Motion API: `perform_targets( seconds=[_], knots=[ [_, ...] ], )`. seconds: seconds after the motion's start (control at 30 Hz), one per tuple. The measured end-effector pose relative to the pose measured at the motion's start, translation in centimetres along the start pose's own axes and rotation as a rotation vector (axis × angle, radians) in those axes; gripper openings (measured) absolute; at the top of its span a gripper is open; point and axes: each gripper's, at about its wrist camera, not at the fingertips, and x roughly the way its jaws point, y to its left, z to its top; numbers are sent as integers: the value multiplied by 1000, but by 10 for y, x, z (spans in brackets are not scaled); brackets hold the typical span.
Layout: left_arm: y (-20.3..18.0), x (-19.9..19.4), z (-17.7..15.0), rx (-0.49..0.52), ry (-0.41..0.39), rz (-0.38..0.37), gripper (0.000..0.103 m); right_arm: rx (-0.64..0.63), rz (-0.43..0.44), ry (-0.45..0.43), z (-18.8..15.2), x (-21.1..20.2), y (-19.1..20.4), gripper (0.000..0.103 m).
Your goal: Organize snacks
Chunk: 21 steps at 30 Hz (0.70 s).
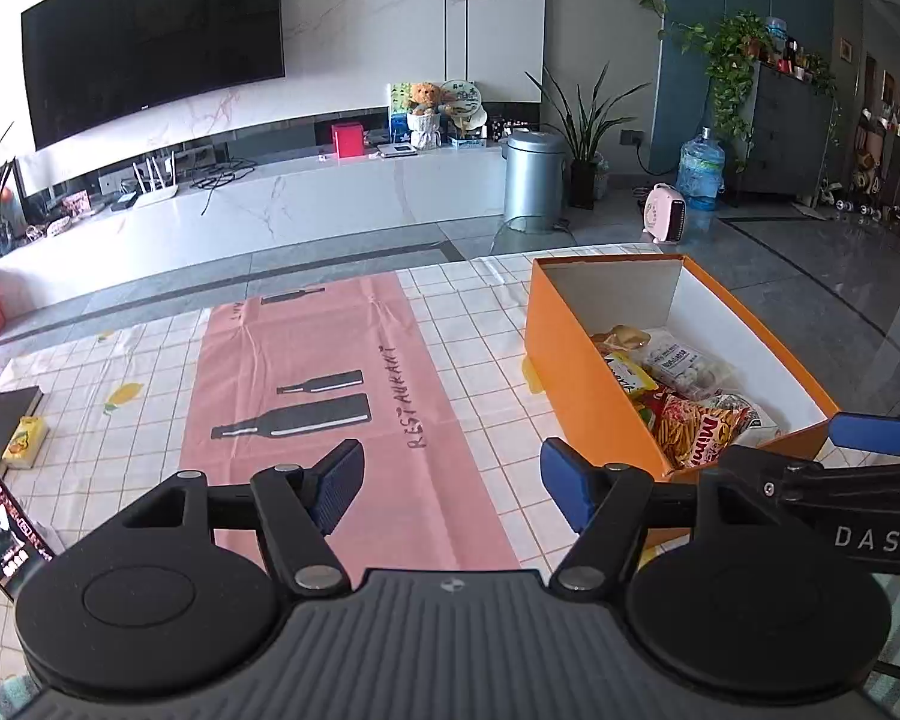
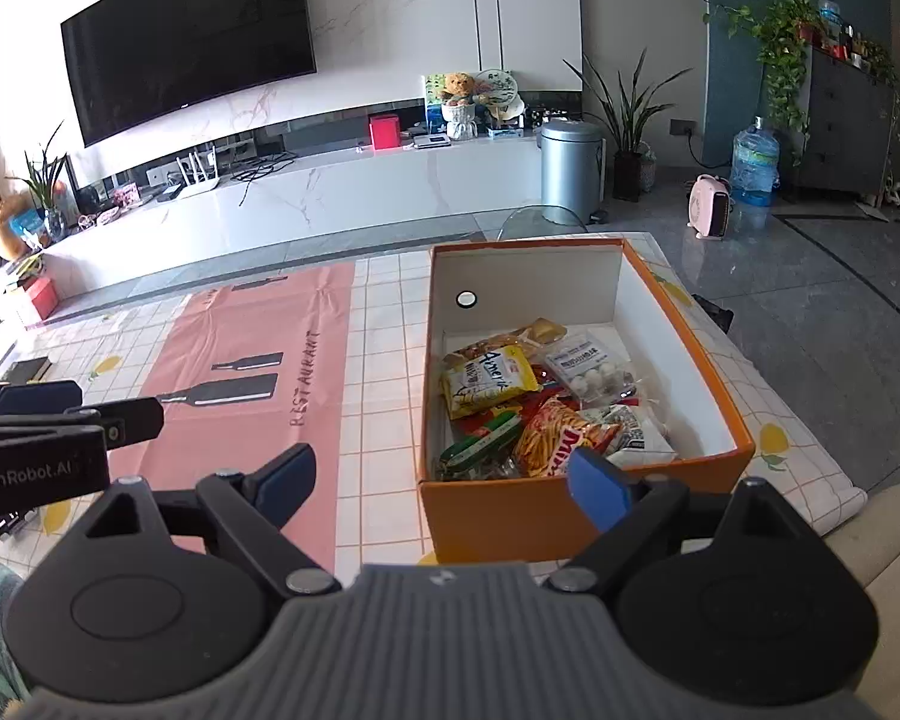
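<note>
Though both are held apart and empty, the left gripper [image 1: 450,483] hovers over the pink mat [image 1: 330,396], the right gripper [image 2: 441,483] before the orange box [image 2: 678,483] at two o'clock on the surface [image 2: 384,420]. Its snack packets [image 2: 546,408] look light, crinkly, slippery; pinch a sealed edge. Lower packets are buried, labels mostly illegible.

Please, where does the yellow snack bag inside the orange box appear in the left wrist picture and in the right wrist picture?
Left wrist view: the yellow snack bag lies right of centre, in the orange box, partly hidden behind its near wall.
Right wrist view: the bag lies just right of centre, fully visible near the box's left wall.
Shared landmark: the red chips bag lies directly in front of it.
</note>
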Motion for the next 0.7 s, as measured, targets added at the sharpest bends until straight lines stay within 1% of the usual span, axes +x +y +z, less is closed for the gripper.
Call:
perform_targets(
  seconds=[0.13,0.23,0.37,0.7],
  knots=[
    [0,-1,0,2,7,-3,84,9,-12,-7,2,-2,1,91],
    [-1,2,-1,7,28,4,84,17,-29,-4,3,-3,1,91],
    [-2,4,-4,-1,41,-6,84,19,-38,-3,1,-2,0,91],
    [-2,2,-3,2,44,1,84,11,-34,-3,2,-3,2,91]
  ],
)
